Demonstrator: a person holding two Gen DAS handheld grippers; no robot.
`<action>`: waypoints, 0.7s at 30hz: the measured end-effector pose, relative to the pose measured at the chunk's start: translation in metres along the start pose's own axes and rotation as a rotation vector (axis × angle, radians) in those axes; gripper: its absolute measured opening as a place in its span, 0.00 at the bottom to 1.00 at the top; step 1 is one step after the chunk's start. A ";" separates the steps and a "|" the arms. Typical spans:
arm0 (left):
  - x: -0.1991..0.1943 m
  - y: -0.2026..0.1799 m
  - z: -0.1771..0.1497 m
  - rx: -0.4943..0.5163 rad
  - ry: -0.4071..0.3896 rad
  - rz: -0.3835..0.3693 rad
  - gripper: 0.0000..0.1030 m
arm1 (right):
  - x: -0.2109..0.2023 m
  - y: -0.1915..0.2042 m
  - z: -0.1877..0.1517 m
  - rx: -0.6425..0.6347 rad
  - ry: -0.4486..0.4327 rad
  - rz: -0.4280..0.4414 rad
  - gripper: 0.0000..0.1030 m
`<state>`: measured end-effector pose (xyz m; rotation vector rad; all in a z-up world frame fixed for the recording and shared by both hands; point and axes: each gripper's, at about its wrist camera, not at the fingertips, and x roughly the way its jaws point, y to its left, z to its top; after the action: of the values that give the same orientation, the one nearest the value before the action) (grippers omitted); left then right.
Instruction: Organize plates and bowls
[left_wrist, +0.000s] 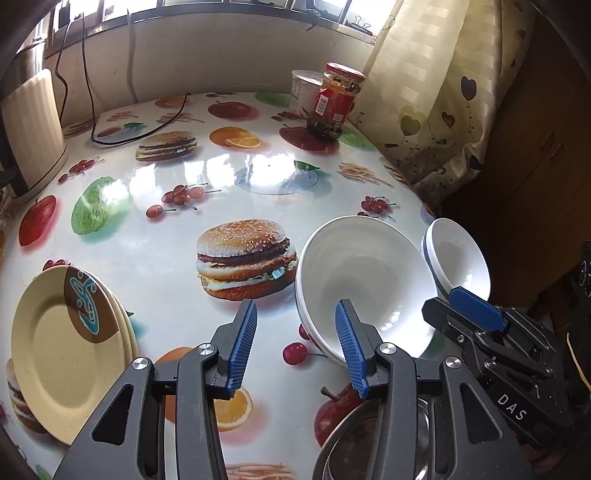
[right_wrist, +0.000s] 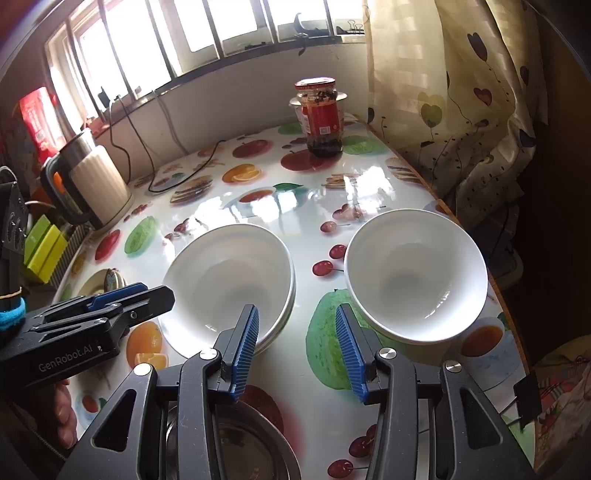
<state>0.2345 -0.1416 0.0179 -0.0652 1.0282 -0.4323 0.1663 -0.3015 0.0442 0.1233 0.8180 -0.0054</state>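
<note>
Two stacks and one single bowl (right_wrist: 415, 275) are on the fruit-print table (left_wrist: 258, 173). The white stacked bowls (right_wrist: 229, 280) sit near the table's middle, with the single bowl just beside them toward the curtain edge; the cream plates (left_wrist: 70, 343) lie well apart at the far left. Steel bowls (right_wrist: 236, 446) sit under the tools. Left gripper (left_wrist: 297, 343) and right gripper (right_wrist: 297, 343) both stand apart-jawed and empty. In my judgement the white ware is glazed, stiff, breakable and slick; take it by the rim, one finger inside the wall. The plates look light; pinch the overhanging edge.
</note>
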 end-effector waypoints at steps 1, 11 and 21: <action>0.001 0.000 0.001 0.000 -0.002 -0.002 0.43 | 0.001 0.001 0.000 -0.004 0.001 -0.003 0.42; 0.009 -0.004 0.002 0.022 0.013 0.014 0.33 | 0.011 0.002 0.005 -0.002 0.013 -0.009 0.35; 0.011 -0.008 0.003 0.048 0.012 0.028 0.21 | 0.014 0.000 0.005 0.005 0.017 -0.005 0.26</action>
<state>0.2389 -0.1537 0.0127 -0.0048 1.0289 -0.4319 0.1798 -0.3010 0.0377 0.1259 0.8352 -0.0112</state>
